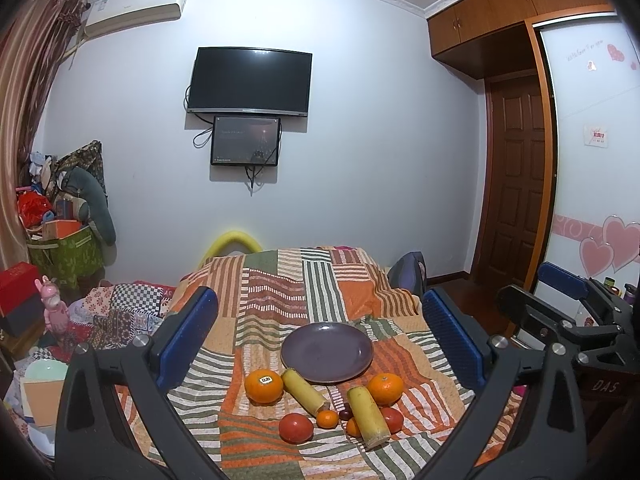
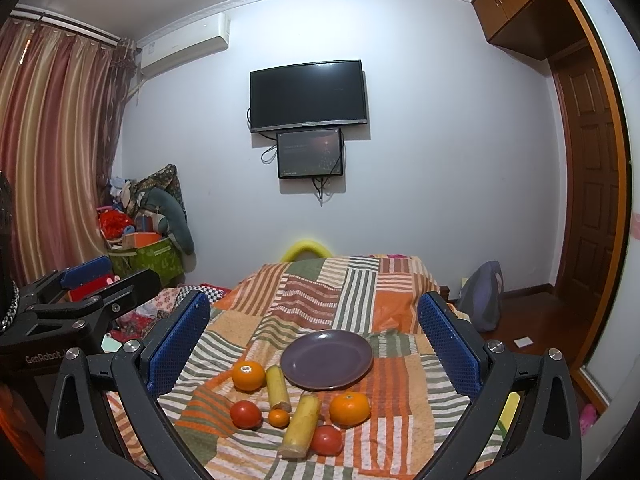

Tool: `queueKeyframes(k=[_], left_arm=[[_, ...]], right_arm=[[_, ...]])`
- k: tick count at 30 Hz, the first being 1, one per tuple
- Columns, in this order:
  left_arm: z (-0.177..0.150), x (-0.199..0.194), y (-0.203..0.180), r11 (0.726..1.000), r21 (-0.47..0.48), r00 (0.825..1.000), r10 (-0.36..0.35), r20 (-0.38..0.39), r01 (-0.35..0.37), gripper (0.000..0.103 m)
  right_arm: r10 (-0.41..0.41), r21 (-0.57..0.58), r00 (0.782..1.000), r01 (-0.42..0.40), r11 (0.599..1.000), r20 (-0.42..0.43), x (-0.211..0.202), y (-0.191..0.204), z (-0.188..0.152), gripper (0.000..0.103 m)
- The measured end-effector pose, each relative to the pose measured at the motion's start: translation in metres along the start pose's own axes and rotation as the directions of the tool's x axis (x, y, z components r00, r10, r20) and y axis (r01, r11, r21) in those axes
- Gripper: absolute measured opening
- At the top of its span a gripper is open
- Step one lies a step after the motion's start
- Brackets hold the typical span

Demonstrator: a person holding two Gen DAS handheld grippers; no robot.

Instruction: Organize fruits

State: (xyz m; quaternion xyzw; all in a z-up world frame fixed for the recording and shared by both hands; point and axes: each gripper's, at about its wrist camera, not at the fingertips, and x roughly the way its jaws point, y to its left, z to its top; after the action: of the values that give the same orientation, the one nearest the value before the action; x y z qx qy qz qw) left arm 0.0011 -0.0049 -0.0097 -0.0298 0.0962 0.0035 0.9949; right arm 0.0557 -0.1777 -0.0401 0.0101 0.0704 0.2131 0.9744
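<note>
Ahead of our two tools, on a bed spread with a patchwork striped quilt (image 1: 304, 304), fruit lies grouped around a purple plate (image 1: 327, 352) that holds nothing. We carry the left tool (image 1: 320, 344) with its blue-padded fingers (image 1: 188, 336) spread wide, gripping nothing; the plate and every fruit sit between them in the left wrist view. We hold the right tool (image 2: 316, 346) equally wide and empty above the near end of the bed, and its body shows at the right edge of the left view, just beside the left tool.

Nearer to the tools than the plate sit a stickered orange (image 1: 264, 386) to the left and a second orange (image 1: 385, 389) to the right. One yellow stalk piece (image 1: 305, 391) rests with its far end touching the plate rim; another yellow stalk piece (image 1: 369, 416) lies closer to us, right of centre. Closest to the tools are a red tomato (image 1: 295, 428), a small mandarin (image 1: 327, 419) and a second tomato (image 1: 393, 419), which is touching the nearer stalk. A dark grape-like fruit (image 1: 345, 414) and another small mandarin (image 1: 353, 427) sit tucked against that stalk's left side.

Beyond the bed, a wall-mounted television (image 1: 250, 81) hangs over a smaller screen (image 1: 245, 141).
</note>
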Motion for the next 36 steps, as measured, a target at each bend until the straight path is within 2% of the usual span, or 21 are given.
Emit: queueKeyframes(k=[15, 18, 22, 25, 28, 31, 34, 36], left_arm=[[-0.001, 0.004, 0.000, 1.000, 0.013, 1.000, -0.005, -0.004, 0.005, 0.103], [-0.003, 0.012, 0.003, 1.000, 0.007, 1.000, -0.015, -0.022, 0.015, 0.102], [-0.011, 0.025, 0.008, 1.000, 0.003, 0.997, -0.020, -0.081, 0.020, 0.083], [-0.020, 0.040, 0.014, 1.000, 0.003, 0.990, -0.024, -0.139, 0.025, 0.082], [-0.032, 0.057, 0.018, 1.000, 0.019, 0.979, -0.017, -0.203, 0.021, 0.077], [-0.048, 0.075, 0.023, 0.999, 0.036, 0.962, -0.014, -0.273, 0.025, 0.076], [-0.064, 0.092, 0.029, 0.998, 0.048, 0.943, -0.014, -0.332, 0.031, 0.076], [-0.076, 0.105, 0.035, 0.998, 0.056, 0.925, -0.005, -0.379, 0.028, 0.076]], right_arm=[[0.020, -0.019, 1.000, -0.020, 1.000, -0.002, 0.002, 0.002, -0.004, 0.103], [0.025, -0.025, 1.000, -0.026, 0.999, -0.015, 0.008, 0.002, -0.008, 0.100], [0.033, -0.028, 0.998, -0.035, 0.999, -0.062, 0.021, -0.004, -0.016, 0.088], [0.042, -0.031, 0.992, -0.046, 0.998, -0.118, 0.034, -0.007, -0.024, 0.081], [0.056, -0.027, 0.980, -0.062, 0.998, -0.192, 0.050, -0.011, -0.036, 0.069], [0.077, -0.007, 0.959, -0.082, 0.997, -0.274, 0.067, -0.015, -0.051, 0.063], [0.103, 0.013, 0.931, -0.105, 0.994, -0.351, 0.083, -0.019, -0.065, 0.054], [0.116, 0.027, 0.911, -0.114, 0.993, -0.395, 0.093, -0.021, -0.075, 0.054]])
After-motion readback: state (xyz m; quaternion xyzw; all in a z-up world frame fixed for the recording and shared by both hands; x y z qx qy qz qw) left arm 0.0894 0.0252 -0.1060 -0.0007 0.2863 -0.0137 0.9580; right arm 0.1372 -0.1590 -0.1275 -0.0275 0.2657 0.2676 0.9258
